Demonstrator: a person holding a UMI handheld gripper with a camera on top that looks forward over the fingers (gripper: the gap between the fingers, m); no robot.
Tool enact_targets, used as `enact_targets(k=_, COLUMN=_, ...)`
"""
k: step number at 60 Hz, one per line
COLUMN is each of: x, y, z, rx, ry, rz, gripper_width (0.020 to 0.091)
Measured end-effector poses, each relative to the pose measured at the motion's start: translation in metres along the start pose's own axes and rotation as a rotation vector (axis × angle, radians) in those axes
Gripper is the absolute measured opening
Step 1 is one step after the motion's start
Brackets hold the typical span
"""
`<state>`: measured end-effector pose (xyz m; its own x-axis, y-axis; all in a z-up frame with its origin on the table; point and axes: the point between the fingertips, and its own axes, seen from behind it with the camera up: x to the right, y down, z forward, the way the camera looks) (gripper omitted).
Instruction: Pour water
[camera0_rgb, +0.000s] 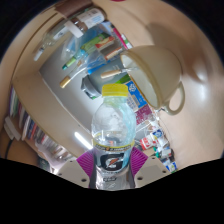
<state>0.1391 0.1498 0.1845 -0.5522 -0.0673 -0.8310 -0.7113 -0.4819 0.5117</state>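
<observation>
A clear plastic bottle with a yellow cap and a black label with a big G stands upright between my fingers. The gripper is shut on the bottle at label height. The purple pads press on it from both sides. The bottle's base is hidden below the fingers. The bottle looks mostly clear inside, and I cannot tell its water level. No cup or other vessel is plainly in view.
Behind the bottle to the right is a large beige rounded shape with a loop at its side; I cannot tell what it is. Shelves of colourful goods run behind. Light strips show on the left.
</observation>
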Motion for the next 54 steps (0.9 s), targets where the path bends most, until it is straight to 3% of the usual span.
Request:
enact_targets(k=35, x=0.012, y=-0.011, z=-0.010, rx=0.010, ry=0.022, rz=0.055, gripper_width=0.0456)
enact_targets(k=47, x=-0.045, y=0.051, z=-0.003, rx=-0.119, ry=0.068, rz=-0.606, gripper_width=0.0454)
enact_targets(k=54, x=-0.135, y=0.065, z=-0.020, rx=-0.046, ry=0.017, rz=-1.144, gripper_width=0.0455)
